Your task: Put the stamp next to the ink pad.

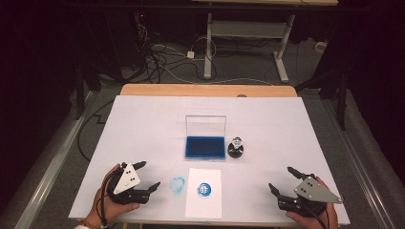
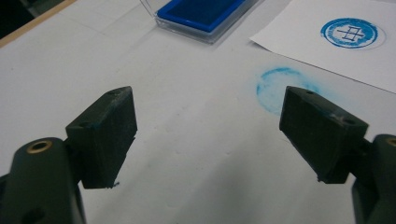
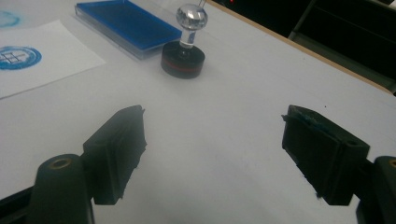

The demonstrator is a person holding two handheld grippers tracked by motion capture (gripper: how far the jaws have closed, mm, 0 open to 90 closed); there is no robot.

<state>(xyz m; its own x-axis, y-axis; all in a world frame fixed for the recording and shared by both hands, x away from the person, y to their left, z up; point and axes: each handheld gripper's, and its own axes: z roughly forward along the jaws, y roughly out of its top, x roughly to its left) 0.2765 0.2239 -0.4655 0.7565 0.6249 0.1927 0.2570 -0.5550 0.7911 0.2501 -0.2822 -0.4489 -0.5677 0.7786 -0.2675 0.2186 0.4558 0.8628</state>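
Observation:
A blue ink pad [image 1: 205, 147] [image 2: 203, 12] [image 3: 127, 23] lies in its clear case with the lid up, mid-table. Just right of it stands a round stamp [image 1: 236, 148] [image 3: 184, 55] with a black base and a clear knob. A white paper sheet [image 1: 204, 192] [image 2: 327, 51] [image 3: 37, 65] near the front edge bears a blue round print [image 1: 205, 190] [image 2: 349, 32] [image 3: 16, 57]. A blue ink smudge [image 1: 177, 185] [image 2: 275, 88] marks the table left of the sheet. My left gripper [image 1: 149, 175] [image 2: 208, 100] rests open at the front left. My right gripper [image 1: 280, 179] [image 3: 212, 116] rests open at the front right, empty.
The white table cover [image 1: 143, 129] spreads over a wooden table whose far edge [image 1: 205, 89] shows. Beyond it, cables and another table's legs [image 1: 208, 47] stand on the floor.

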